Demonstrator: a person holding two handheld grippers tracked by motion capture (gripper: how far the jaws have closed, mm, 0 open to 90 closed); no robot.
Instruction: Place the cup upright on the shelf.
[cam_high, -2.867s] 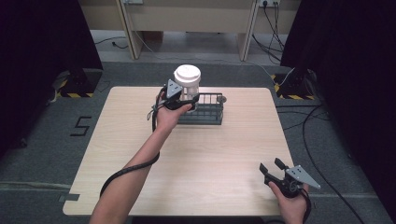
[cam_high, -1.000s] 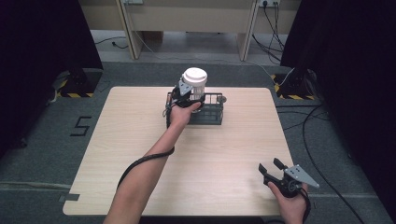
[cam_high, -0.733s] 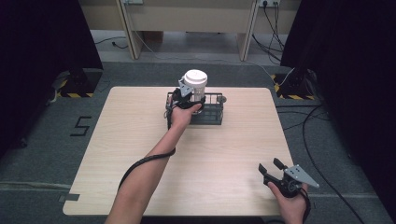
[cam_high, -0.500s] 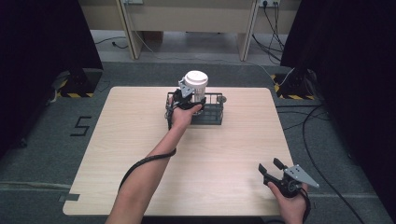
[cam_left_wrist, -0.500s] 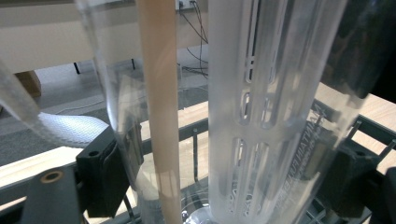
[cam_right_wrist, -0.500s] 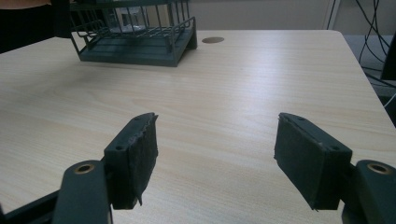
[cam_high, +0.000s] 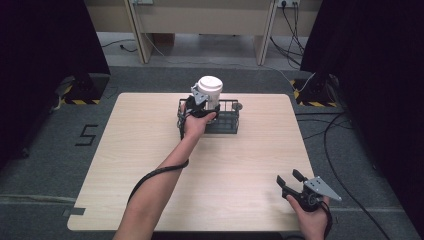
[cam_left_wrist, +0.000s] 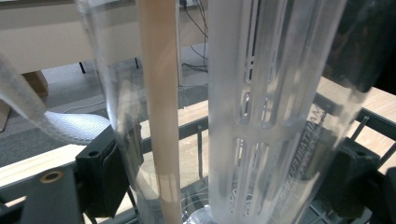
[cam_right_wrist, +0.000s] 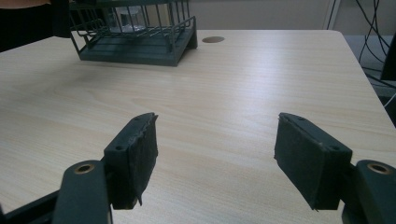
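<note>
Clear plastic bottle (cam_high: 209, 92) w/ white lid, slotted white insert and a tan strip inside, stands upright in the dark wire basket (cam_high: 227, 120) at the table's far edge, centre. Left gripper (cam_high: 200, 102) is clamped on the bottle, pads pressed to both sides of its wall. Right gripper (cam_high: 292, 182) sits near the table's right front corner, jaws wide apart, holding nothing. Table (cam_high: 150, 165) is light wood; grey floor, dark curtains each side, cables at back.
</note>
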